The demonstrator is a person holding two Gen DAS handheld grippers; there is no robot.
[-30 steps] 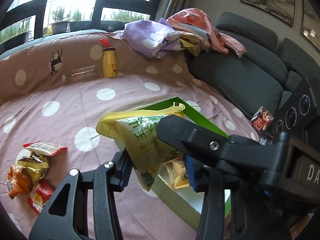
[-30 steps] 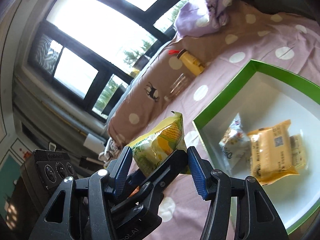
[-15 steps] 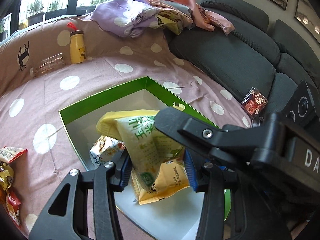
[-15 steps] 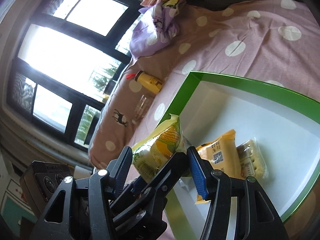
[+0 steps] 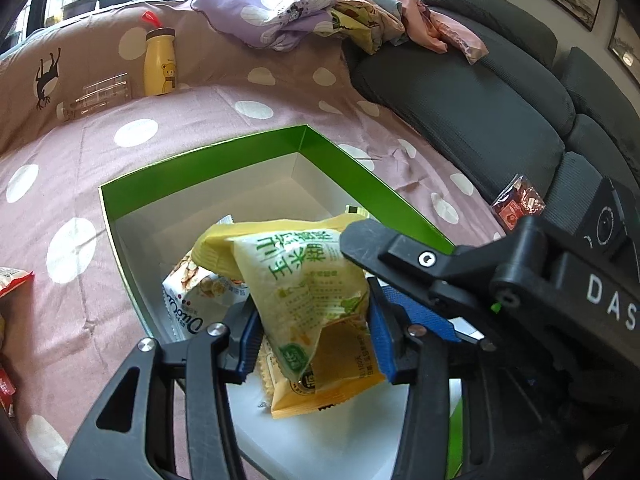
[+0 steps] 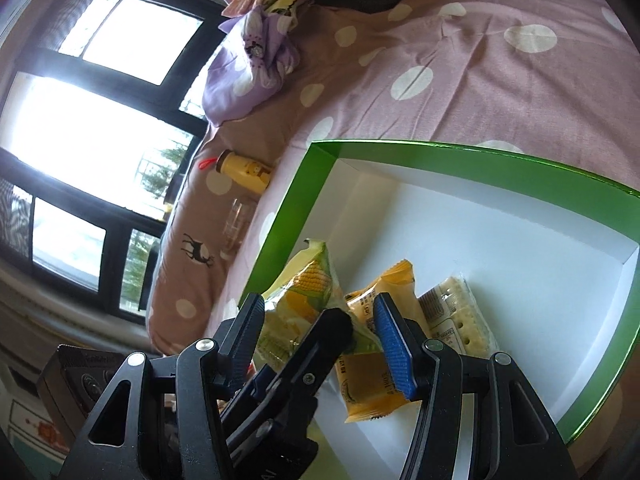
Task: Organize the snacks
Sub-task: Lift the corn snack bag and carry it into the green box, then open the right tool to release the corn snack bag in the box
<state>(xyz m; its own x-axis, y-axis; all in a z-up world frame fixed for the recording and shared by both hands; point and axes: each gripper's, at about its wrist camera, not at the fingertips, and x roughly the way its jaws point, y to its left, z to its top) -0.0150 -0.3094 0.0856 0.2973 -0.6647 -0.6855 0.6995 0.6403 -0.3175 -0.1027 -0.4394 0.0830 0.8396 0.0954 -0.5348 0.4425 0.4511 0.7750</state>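
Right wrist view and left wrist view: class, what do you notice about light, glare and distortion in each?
Right wrist view: the window is blown out to white, and the green box rim bows from the fisheye. Left wrist view: even daylight, the corn snack bag print sharp, the frame corners dark.

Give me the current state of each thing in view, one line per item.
Left hand-held gripper: shut on the corn snack bag.
Right hand-held gripper: shut on the same bag.
Corn snack bag: held over the box, not released.
Green box: open, lidless.
Orange packet: lying flat in the box.
Cracker pack: lying flat in the box.
Yellow bottle: upright, capped.
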